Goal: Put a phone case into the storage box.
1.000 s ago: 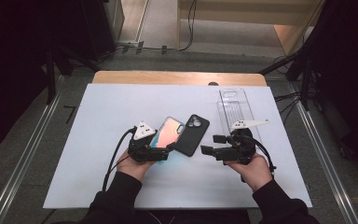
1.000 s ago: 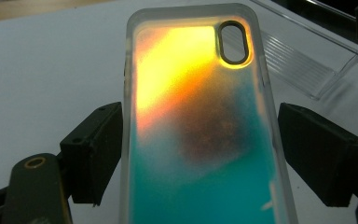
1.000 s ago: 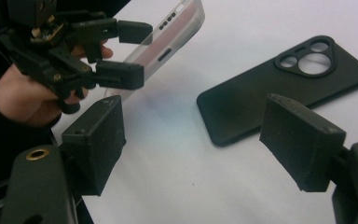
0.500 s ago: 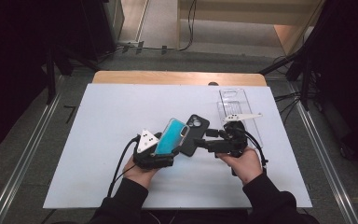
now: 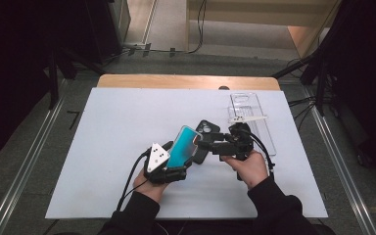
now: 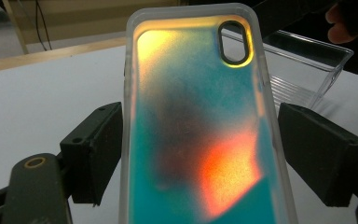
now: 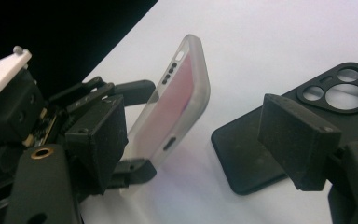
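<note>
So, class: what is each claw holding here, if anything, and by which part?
The left claw grips the iridescent phone case by its two long side edges, near the lower end. The right claw holds nothing; its jaws stand open.

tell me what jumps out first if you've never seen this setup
The iridescent teal-and-orange phone case stands tilted up off the white table between the left claw's jaws. Just right of it a black phone case lies flat, the right claw open over it.

Iridescent phone case: lower end cut off by left gripper view's bottom edge. Black phone case: partly hidden behind it in high view.
</note>
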`<state>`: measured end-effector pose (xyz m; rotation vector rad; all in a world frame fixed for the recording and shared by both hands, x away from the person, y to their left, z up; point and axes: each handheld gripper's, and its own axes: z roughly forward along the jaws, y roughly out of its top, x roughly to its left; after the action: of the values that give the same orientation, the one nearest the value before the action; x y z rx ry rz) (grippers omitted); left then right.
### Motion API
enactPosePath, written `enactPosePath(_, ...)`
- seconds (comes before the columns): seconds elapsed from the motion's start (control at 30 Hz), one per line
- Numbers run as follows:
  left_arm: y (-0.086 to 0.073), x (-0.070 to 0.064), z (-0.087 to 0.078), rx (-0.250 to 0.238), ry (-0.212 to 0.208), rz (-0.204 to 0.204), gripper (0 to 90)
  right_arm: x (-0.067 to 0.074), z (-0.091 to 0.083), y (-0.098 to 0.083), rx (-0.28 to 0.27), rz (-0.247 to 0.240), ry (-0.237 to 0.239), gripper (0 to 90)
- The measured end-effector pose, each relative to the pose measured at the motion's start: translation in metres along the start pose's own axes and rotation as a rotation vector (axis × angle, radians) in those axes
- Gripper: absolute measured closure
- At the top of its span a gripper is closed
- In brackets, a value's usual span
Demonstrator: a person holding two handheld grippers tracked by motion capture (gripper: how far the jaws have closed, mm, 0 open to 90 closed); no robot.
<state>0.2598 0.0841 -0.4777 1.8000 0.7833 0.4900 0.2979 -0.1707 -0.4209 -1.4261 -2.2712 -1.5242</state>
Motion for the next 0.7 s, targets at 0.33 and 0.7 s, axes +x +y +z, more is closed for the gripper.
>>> enactPosePath(0.33, -0.003, -0.009, 0.000, -0.042, -0.017, -0.008, 17.4, -0.002, 0.009, 0.003, 0.016, 0.037, 0.026, 29.2)
enactPosePath(0.7, -0.004, -0.012, -0.001, -0.058, -0.037, -0.073, 17.4, -0.002, 0.021, 0.008, 0.060, 0.154, 0.084, 49.4)
